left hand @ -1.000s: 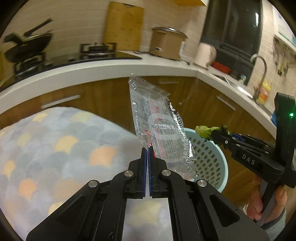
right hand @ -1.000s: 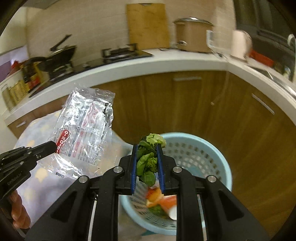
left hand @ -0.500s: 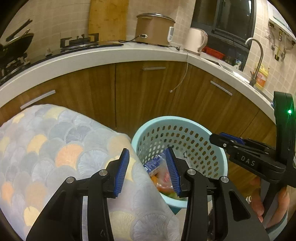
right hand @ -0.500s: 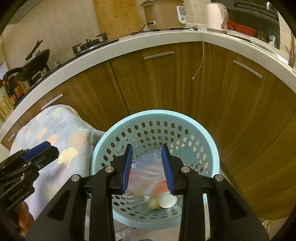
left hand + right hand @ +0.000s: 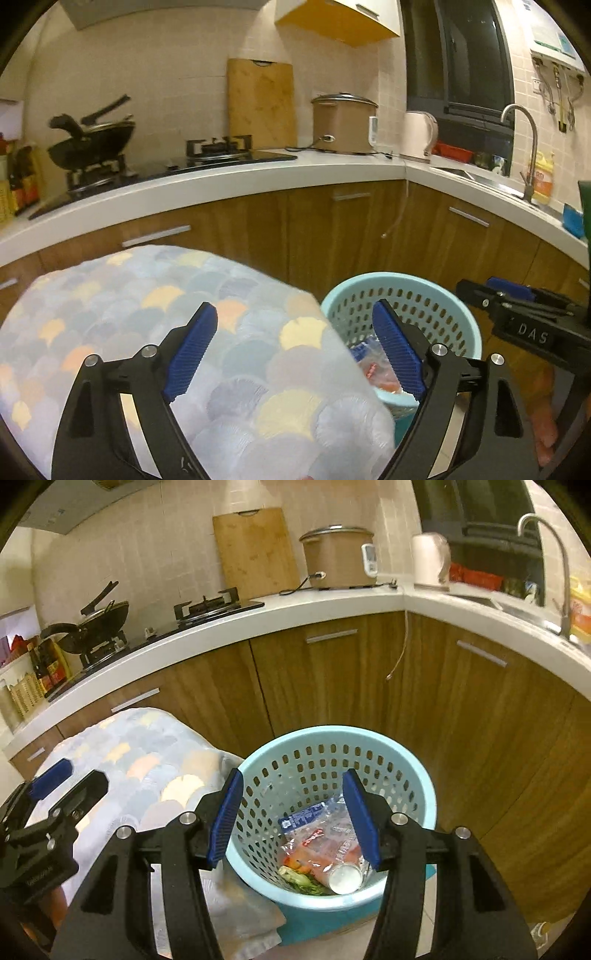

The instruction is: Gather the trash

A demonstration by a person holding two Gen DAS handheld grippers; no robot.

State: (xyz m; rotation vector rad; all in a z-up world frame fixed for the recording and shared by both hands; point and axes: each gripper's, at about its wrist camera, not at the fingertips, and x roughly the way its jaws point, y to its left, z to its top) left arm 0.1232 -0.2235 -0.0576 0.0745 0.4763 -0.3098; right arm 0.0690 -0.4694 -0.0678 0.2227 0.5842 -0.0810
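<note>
A light blue perforated trash basket (image 5: 413, 775) stands on the floor by the wooden cabinets; it also shows in the left wrist view (image 5: 458, 314). Inside lie a clear plastic wrapper (image 5: 325, 834), green vegetable scraps (image 5: 303, 880), orange bits and a white cup (image 5: 345, 878). My right gripper (image 5: 293, 819) is open and empty above the basket. My left gripper (image 5: 295, 354) is open and empty over the edge of the cloth-covered table (image 5: 147, 314), left of the basket. Each gripper shows in the other's view, the left (image 5: 55, 790) and the right (image 5: 517, 306).
A white L-shaped counter (image 5: 258, 177) runs behind, with a stove, a wok (image 5: 92, 140), a cutting board (image 5: 260, 103), a rice cooker (image 5: 343, 123), a kettle (image 5: 419, 134) and a sink tap (image 5: 524, 147). A cord (image 5: 400, 650) hangs down the cabinet front.
A second ago my left gripper held the clear wrapper and my right held the greens. Both opened, both items now lie in the basket, and both jaws have opened wider since.
</note>
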